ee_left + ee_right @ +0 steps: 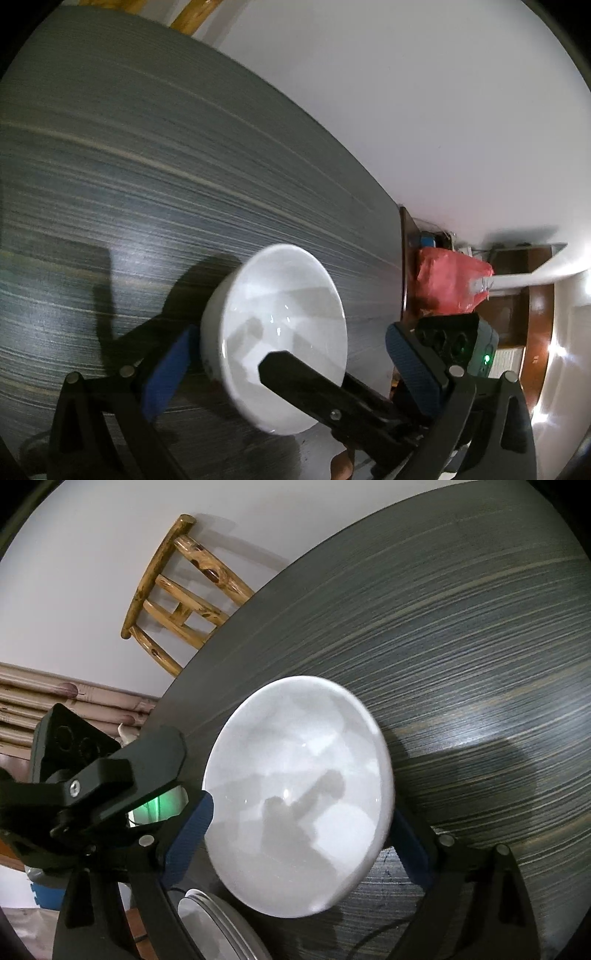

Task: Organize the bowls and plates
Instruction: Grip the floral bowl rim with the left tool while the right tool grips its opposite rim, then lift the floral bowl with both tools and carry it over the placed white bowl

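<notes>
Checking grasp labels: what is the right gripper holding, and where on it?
The white bowl, clamped across its width: the right gripper presses its pads on opposite sides of the outer wall. The left gripper is open.

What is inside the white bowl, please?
Nothing: the white bowl shows only shadows and highlights inside. In the left wrist view a black finger of the right gripper covers part of it.

Dark grey streaked round table (pixel 461 646), white bowl (pixel 299 794) and stacked plates (pixel 221 930) on it.
</notes>
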A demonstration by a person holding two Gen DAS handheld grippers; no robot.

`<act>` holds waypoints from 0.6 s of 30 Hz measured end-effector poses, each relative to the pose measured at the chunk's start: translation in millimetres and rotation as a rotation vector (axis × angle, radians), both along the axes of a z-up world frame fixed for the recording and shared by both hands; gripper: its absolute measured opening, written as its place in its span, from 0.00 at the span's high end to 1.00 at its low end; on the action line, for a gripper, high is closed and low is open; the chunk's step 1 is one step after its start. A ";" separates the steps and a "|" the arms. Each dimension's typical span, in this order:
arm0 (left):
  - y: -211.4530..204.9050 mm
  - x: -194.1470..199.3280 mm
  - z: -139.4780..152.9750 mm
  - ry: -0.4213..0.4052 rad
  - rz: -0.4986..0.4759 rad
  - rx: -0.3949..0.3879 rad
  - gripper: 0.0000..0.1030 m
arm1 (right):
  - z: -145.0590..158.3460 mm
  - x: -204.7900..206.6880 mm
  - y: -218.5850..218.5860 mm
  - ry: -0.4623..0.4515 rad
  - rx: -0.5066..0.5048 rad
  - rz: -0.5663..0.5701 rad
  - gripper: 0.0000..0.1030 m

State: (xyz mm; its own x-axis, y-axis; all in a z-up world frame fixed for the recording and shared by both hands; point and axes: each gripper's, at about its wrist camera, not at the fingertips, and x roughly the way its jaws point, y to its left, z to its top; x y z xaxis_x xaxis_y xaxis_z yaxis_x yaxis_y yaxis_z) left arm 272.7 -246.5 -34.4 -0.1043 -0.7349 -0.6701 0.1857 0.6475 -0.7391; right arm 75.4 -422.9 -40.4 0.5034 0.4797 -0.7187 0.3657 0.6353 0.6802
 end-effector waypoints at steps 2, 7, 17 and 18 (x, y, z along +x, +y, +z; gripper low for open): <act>-0.1 -1.4 0.2 0.001 0.007 0.008 0.00 | 0.8 -0.2 0.7 -0.003 -0.007 -0.002 0.12; 0.8 -0.5 -10.5 0.048 0.020 0.004 0.00 | -2.0 2.6 -0.2 0.013 0.023 -0.004 0.13; -5.5 6.7 -19.1 0.059 0.022 0.004 0.00 | -5.4 7.0 -2.1 0.001 0.020 0.004 0.13; -5.9 6.5 -18.6 0.057 0.023 0.008 0.00 | -5.6 6.8 -1.8 0.002 0.018 0.005 0.13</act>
